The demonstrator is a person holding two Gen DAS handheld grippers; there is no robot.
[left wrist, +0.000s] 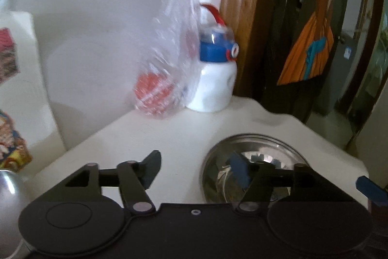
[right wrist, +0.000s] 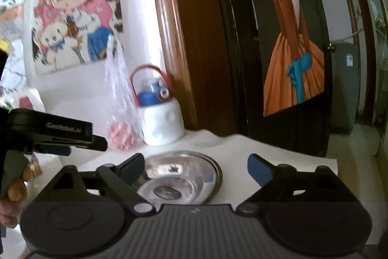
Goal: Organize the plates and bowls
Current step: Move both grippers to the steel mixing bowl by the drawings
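Note:
A steel bowl sits upright on the white table. In the left wrist view my left gripper stands open just in front of it, with only bare table in the gap and its right finger overlapping the bowl's near rim. One blue finger of the other gripper shows at the right edge. In the right wrist view the same bowl lies low between the wide-open jaws of my right gripper, nearer the left finger; the right finger is clear of it. The left gripper comes in from the left, held by a hand.
A white bottle with a blue lid and red handle stands at the table's back, beside a clear plastic bag holding red things. A rounded steel object shows at the lower left. A wooden door frame and the table's right edge bound the space.

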